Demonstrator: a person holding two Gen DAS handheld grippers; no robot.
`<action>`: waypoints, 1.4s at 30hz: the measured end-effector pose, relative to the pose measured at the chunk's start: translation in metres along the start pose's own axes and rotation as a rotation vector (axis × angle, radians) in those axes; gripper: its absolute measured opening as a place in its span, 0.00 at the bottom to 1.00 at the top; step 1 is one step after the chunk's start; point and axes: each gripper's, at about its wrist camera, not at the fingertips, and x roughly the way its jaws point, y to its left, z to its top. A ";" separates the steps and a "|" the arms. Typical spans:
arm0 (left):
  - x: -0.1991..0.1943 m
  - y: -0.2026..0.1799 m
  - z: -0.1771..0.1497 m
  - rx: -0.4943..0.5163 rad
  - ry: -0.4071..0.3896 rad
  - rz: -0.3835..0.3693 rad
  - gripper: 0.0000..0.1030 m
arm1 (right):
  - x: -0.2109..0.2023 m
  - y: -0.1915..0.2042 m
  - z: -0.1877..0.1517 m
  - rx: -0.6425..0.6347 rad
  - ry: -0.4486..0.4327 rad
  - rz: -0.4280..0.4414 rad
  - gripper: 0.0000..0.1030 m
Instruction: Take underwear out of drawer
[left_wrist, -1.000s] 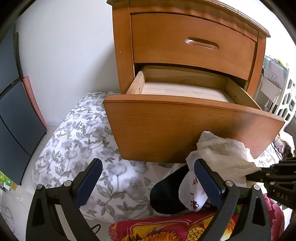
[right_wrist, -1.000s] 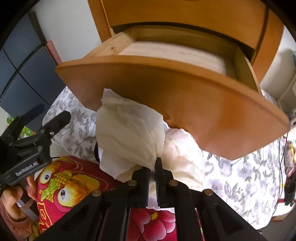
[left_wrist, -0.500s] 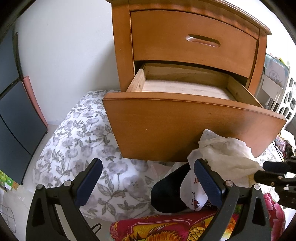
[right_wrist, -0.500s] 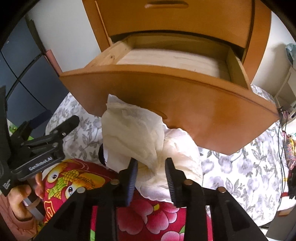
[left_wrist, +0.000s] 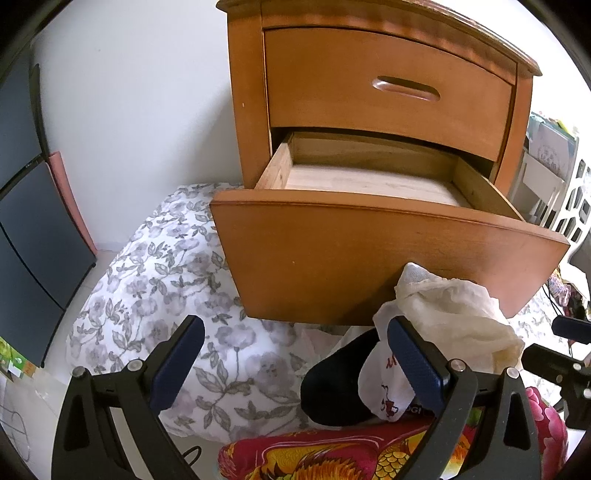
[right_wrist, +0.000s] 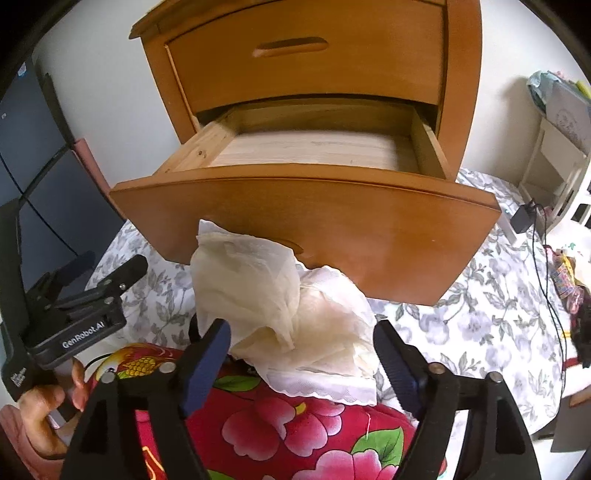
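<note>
Released since before, right gripper (jaws opening) tilts over underwear.

Hidden under the cream underwear in the right wrist view: most of the black garment, only a dark sliver showing at the left fingertip. Cut off by the lower edge of both frames: the red floral cloth. Covered in part by the right finger of the left gripper: the white printed garment, its red print too small to read. Concealed behind the drawer front: the near strip of its floor. Blurred and tiny at the right edge: small clutter on the floral bedding. Cropped at lower left: a hand on the left gripper's handle.
</note>
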 end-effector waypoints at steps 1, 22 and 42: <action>0.000 0.000 0.000 -0.002 -0.001 -0.002 0.97 | 0.001 0.000 0.000 0.002 -0.003 -0.001 0.87; -0.031 -0.012 -0.003 0.047 -0.100 -0.050 0.97 | -0.014 -0.011 -0.016 0.098 -0.125 -0.064 1.00; -0.031 -0.012 -0.005 0.052 -0.104 0.081 0.97 | -0.016 -0.014 -0.018 0.137 -0.191 -0.151 1.00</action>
